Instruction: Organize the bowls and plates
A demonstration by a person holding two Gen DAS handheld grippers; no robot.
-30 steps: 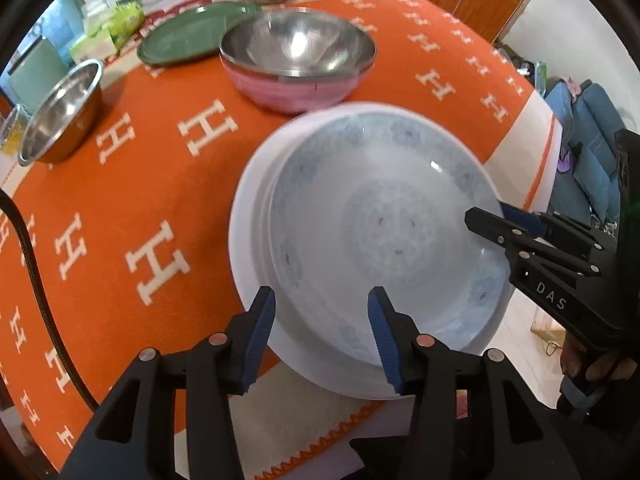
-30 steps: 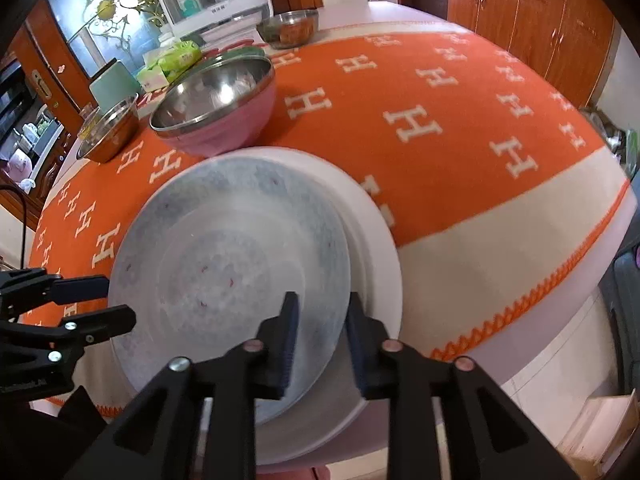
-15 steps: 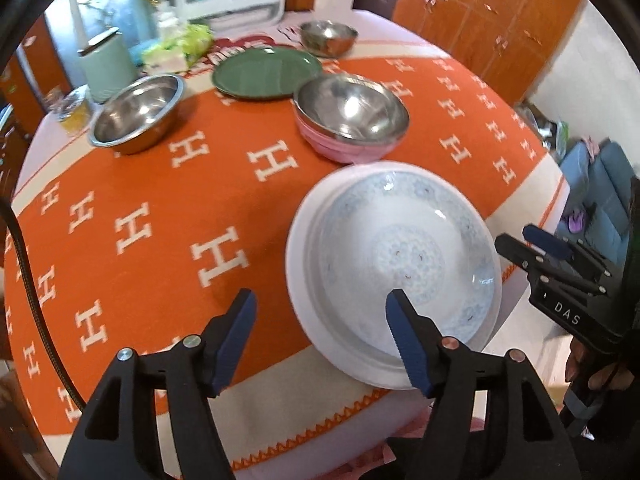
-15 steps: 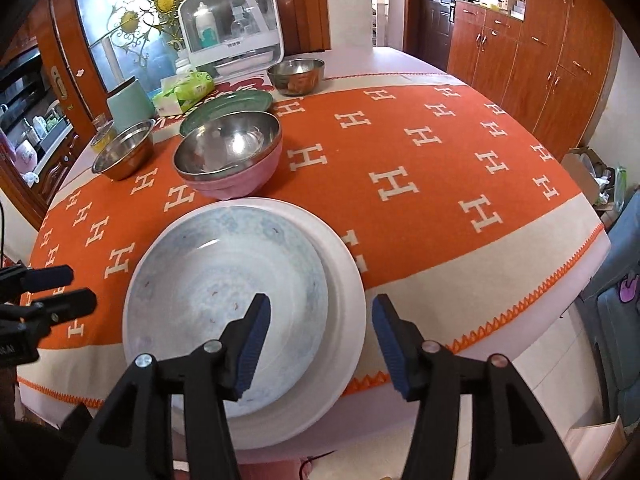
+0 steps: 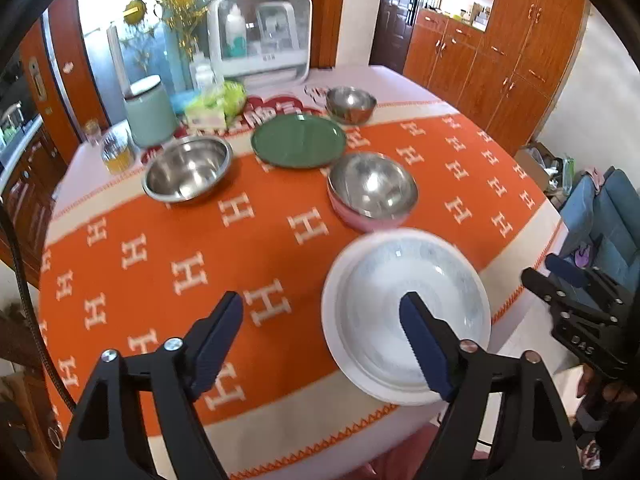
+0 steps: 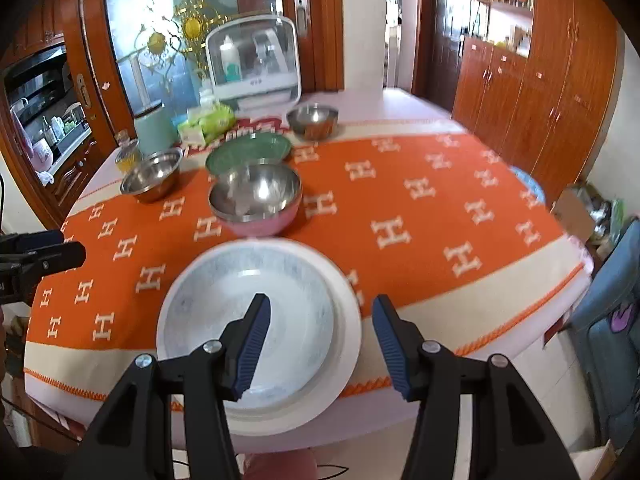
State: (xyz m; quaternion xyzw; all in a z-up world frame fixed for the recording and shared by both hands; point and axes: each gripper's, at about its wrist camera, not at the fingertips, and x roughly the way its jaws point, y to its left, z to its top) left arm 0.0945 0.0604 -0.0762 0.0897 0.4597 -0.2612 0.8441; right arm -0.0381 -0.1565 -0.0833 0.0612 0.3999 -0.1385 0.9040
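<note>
A blue-patterned white plate (image 5: 416,300) (image 6: 248,312) lies stacked inside a larger white plate (image 5: 332,340) (image 6: 348,344) at the near table edge. Behind it a steel bowl sits in a pink bowl (image 5: 372,190) (image 6: 256,196). Farther back are a green plate (image 5: 298,140) (image 6: 248,152), a steel bowl at left (image 5: 188,168) (image 6: 152,174) and a small steel bowl at the back (image 5: 350,104) (image 6: 314,120). My left gripper (image 5: 322,332) is open and empty above the near edge. My right gripper (image 6: 320,340) is open and empty above the stacked plates.
The round table wears an orange H-patterned cloth (image 5: 140,248). At the back stand a white sterilizer box (image 5: 260,36), a mint canister (image 5: 150,116), a tissue pack (image 5: 216,104) and a glass jar (image 5: 116,152). A blue chair (image 6: 608,320) stands at the right.
Both grippers opened wider and pulled back and up from the stacked plates; the patterned plate rests released on the white plate.
</note>
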